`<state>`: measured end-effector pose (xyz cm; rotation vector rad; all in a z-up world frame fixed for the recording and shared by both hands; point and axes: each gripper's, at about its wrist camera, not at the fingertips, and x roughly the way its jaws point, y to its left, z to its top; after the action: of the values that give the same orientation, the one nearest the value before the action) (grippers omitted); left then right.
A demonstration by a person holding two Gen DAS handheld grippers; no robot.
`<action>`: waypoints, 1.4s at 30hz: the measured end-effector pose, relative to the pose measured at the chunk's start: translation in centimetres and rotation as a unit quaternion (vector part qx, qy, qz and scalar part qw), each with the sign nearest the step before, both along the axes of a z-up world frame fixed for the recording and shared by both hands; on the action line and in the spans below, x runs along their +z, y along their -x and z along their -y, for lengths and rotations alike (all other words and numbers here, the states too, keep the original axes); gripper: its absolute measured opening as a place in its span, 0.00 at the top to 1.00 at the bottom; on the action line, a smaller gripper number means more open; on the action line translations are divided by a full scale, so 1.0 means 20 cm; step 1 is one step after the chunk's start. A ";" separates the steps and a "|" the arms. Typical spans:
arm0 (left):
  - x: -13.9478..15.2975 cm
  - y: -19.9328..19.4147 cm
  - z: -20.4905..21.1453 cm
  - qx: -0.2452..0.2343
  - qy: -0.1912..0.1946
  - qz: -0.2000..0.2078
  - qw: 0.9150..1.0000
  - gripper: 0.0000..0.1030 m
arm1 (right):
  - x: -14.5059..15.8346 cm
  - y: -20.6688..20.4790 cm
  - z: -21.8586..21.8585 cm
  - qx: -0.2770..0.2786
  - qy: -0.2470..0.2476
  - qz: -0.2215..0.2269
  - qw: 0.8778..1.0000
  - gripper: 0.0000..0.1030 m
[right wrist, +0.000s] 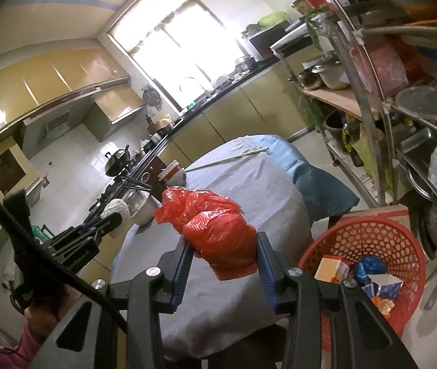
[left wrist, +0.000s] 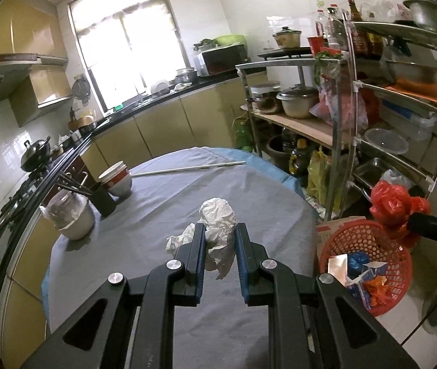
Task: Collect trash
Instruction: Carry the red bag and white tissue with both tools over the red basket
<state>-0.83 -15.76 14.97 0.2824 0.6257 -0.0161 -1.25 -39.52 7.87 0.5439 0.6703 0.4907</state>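
Note:
My left gripper (left wrist: 220,227) is shut on a crumpled white paper ball (left wrist: 218,212) above the grey-clothed table (left wrist: 157,203). A smaller white crumple (left wrist: 177,241) shows just left of its fingers; whether it belongs to the held ball I cannot tell. My right gripper (right wrist: 224,238) is shut on a bunched red plastic bag (right wrist: 215,224), held over the table's right side. A red mesh basket (right wrist: 372,236) stands on the floor to the right with cartons and a blue wad inside. The left wrist view shows the basket (left wrist: 357,240) and the red bag (left wrist: 394,203).
On the table's left stand stacked bowls (left wrist: 117,178), a black chopstick holder (left wrist: 103,198) and a lidded white pot (left wrist: 70,215); a long white rod (left wrist: 187,168) lies at the far edge. A loaded metal rack (left wrist: 403,107) and a cardboard box (right wrist: 372,210) crowd the basket.

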 end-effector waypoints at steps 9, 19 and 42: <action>-0.05 -0.07 0.10 -0.018 0.000 -0.016 1.000 0.81 | -0.04 -0.01 0.09 -0.022 -0.009 -0.015 1.000 0.58; -0.13 -0.17 0.22 -0.038 0.000 -0.039 0.999 0.81 | -0.12 -0.04 0.17 -0.046 -0.011 -0.042 0.998 0.58; -0.30 -0.29 0.47 -0.074 -0.013 -0.084 0.994 0.81 | -0.28 -0.09 0.37 -0.086 -0.037 -0.082 0.992 0.58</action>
<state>5.02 -25.15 9.00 0.3546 0.7712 -0.1753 0.61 -46.82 2.18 0.7119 0.7569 0.3122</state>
